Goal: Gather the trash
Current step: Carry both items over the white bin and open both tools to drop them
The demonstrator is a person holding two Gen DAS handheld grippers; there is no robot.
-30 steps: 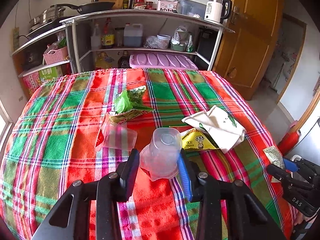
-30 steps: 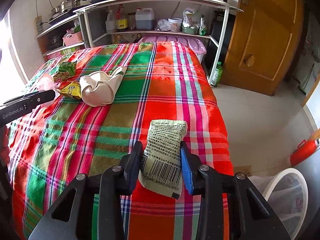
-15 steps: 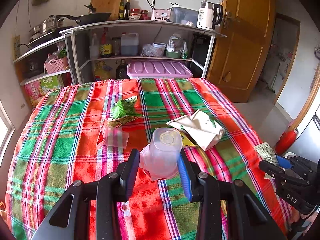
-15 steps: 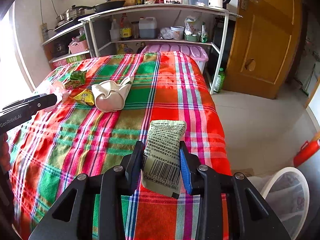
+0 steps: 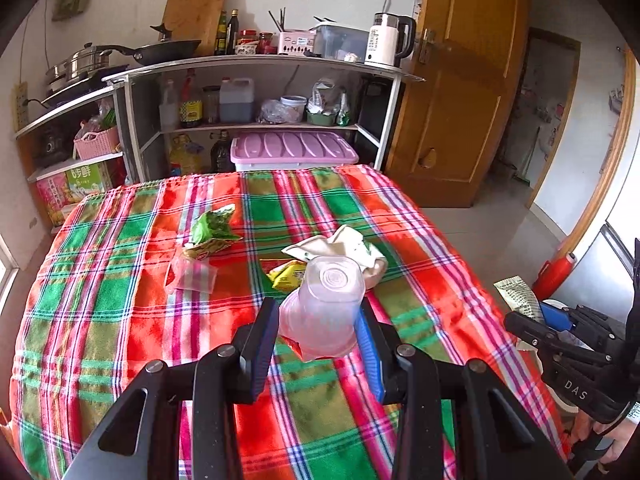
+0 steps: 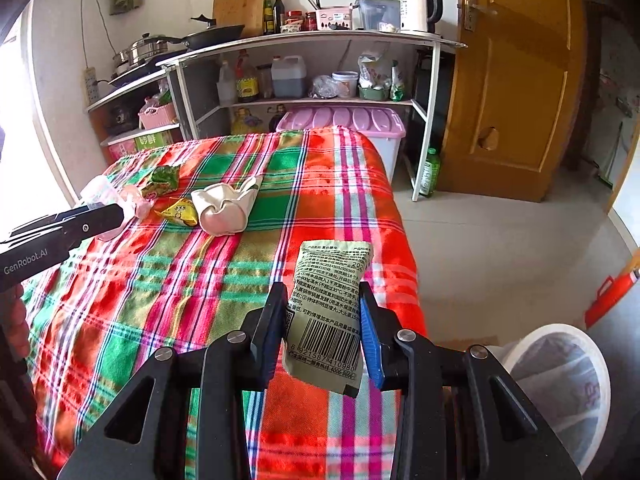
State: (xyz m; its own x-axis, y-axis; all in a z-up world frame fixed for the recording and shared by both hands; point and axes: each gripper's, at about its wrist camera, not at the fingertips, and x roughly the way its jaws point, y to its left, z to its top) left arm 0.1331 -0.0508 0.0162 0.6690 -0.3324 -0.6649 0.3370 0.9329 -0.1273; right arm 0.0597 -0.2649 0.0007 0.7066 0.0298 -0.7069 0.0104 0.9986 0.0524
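My left gripper (image 5: 318, 320) is shut on a clear plastic cup (image 5: 324, 304), bottom end forward, held above the plaid tablecloth (image 5: 120, 300). My right gripper (image 6: 324, 320) is shut on a pale green snack packet (image 6: 328, 312) with a barcode, lifted over the table's right edge. On the cloth lie a green wrapper (image 5: 212, 226), a crumpled clear bag (image 5: 192, 274), a yellow packet (image 5: 288, 274) and a white crumpled bag (image 5: 344, 248). A white-rimmed bin (image 6: 560, 384) with a plastic liner stands on the floor at the lower right of the right wrist view.
A metal shelf unit (image 5: 260, 92) with bottles, pans and a kettle stands behind the table, with a lilac-lidded box (image 5: 294, 150) under it. A wooden door (image 5: 460, 100) is at the right. A red object (image 6: 612, 292) lies on the floor by the bin.
Both grippers have risen and pulled back from the table with their loads. The cup has lifted off the cloth and drifted right over the yellow packet. More floor and bin show now.
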